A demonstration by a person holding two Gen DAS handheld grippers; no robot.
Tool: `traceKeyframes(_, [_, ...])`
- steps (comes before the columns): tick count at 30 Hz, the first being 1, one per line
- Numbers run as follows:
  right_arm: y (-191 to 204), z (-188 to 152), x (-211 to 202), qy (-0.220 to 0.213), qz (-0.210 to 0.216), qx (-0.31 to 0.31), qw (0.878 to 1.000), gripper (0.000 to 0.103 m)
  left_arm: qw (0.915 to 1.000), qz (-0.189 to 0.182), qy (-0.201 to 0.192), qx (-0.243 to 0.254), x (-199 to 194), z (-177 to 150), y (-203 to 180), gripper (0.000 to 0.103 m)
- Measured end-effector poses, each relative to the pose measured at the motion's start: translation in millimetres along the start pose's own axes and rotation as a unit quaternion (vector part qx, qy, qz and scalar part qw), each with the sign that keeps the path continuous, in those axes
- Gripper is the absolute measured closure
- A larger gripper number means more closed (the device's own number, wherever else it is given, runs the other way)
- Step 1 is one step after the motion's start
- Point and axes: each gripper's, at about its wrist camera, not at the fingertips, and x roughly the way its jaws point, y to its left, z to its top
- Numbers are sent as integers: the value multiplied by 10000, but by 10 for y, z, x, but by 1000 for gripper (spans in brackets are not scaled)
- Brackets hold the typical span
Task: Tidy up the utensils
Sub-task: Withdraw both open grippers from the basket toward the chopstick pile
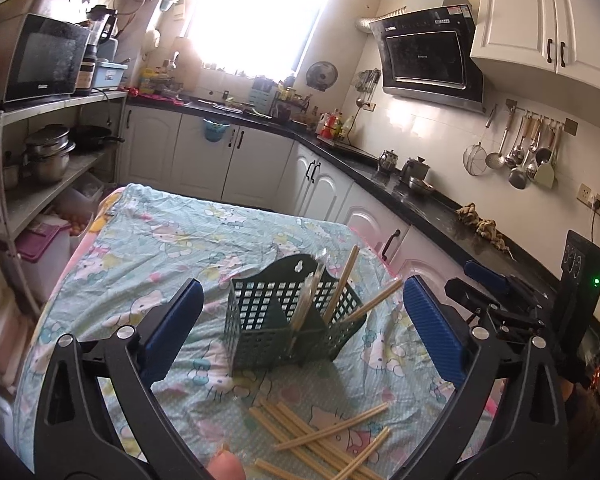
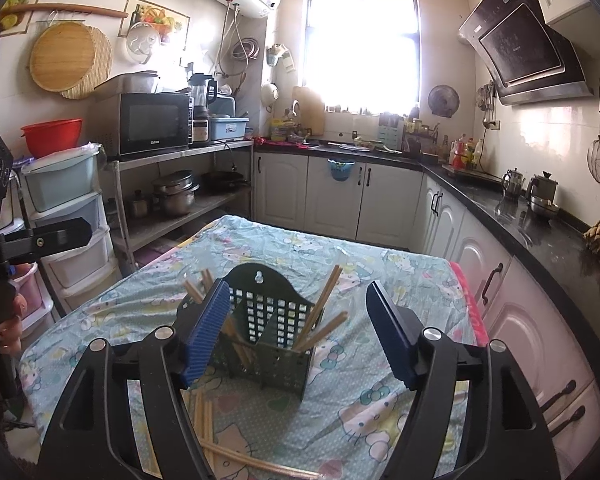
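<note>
A dark green slotted utensil basket [image 1: 288,316] stands on the table with several wooden chopsticks [image 1: 342,284] leaning in its compartments. It also shows in the right wrist view [image 2: 268,328], with chopsticks [image 2: 320,320] sticking out on both sides. Several loose chopsticks [image 1: 324,436] lie on the cloth in front of it; they also show in the right wrist view [image 2: 208,420]. My left gripper [image 1: 300,320] is open and empty, its jaws wide either side of the basket. My right gripper [image 2: 292,332] is open and empty, just short of the basket.
The table [image 1: 160,240] is covered with a light blue cartoon-print cloth. White cabinets with a black counter [image 1: 420,196] run behind and to the right. A metal shelf [image 2: 180,200] with pots and a microwave stands on the left. Plastic drawers [image 2: 68,216] stand at the table's left.
</note>
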Motion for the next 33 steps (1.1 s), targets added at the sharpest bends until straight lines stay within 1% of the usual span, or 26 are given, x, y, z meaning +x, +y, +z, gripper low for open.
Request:
traceKeyframes(6, [72,-133,-71,115,81,19,9999,35,9999,57,81,-54,-102,-163,40,11])
traceKeyframes(10, [155,-232,-94,216,152,-51,9996,35,9996,130,212,-113,-113,-291,85,11])
traceKeyframes(21, [342,-546,-38,627,368,-354,9967,34,9964,284,754,-268,-25,-688,178,11])
traceKeyframes(27, [401,-683,-8,816,469,-474,9944,35,9944,322,989,-208,24,-857,175,11])
traceKeyframes(33, [452,-827,23,1009,573,-661,9910,34,9913,392,1233,-261,68,-1017,255,11])
